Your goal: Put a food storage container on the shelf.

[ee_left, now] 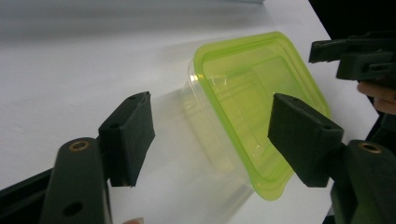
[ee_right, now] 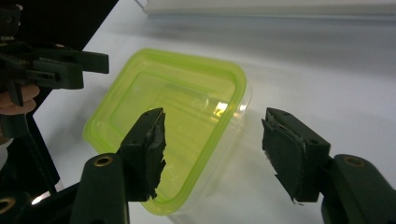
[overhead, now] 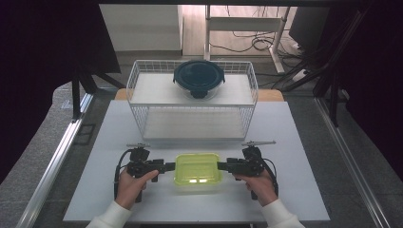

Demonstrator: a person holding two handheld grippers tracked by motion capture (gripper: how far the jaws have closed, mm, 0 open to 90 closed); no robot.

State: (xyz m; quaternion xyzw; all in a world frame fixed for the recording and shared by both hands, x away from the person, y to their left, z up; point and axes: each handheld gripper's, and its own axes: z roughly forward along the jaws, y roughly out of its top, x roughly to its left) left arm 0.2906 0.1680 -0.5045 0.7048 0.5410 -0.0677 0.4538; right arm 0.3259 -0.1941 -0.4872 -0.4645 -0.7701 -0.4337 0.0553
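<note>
Overhead, wire basket [overhead: 142, 80] holding dark lidded bowl [overhead: 198, 78], closer, left hand-held gripper [ee_left: 212, 137] and right hand-held gripper [ee_right: 215, 151], jaws wide, straddling green-lidded container [overhead: 197, 168] ends, not pressing

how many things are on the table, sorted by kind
Food containers: 2, a clear container with a green lid and a round container with a dark lid
Wire racks: 1, the white wire rack
Hand-held tools: 2, the left tool and the right tool
Total: 5
</note>
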